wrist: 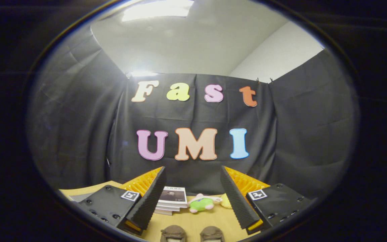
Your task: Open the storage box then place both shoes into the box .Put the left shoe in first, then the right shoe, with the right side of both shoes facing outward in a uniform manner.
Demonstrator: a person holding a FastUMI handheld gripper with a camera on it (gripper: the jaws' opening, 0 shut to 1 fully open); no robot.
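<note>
Tongs (193,198) held wide apart, gripping nothing, their two fingers rising from below and angling inward over a light wooden desk (200,220). Nearest of all, low between the fingers, sit the rounded tops of two brownish shoes (192,233), side by side and close together, mostly cut off so their orientation cannot be told. Just ahead of the tongs, beyond the shoes, a small stack of books (172,201) lies flat on the desk close to the left finger, a dark cover on top. Beside the stack, toward the middle of the gap, rests a green and pink plush toy (201,203). A pale yellow soft object (226,201) lies just past it, partly hidden by the right finger; what it is cannot be told. Farther back, black cloth (79,127) hangs as the booth's wall behind the desk and on both sides of the tongs. Above the cloth, a pale ceiling (193,43) with a bright light panel (156,9).
</note>
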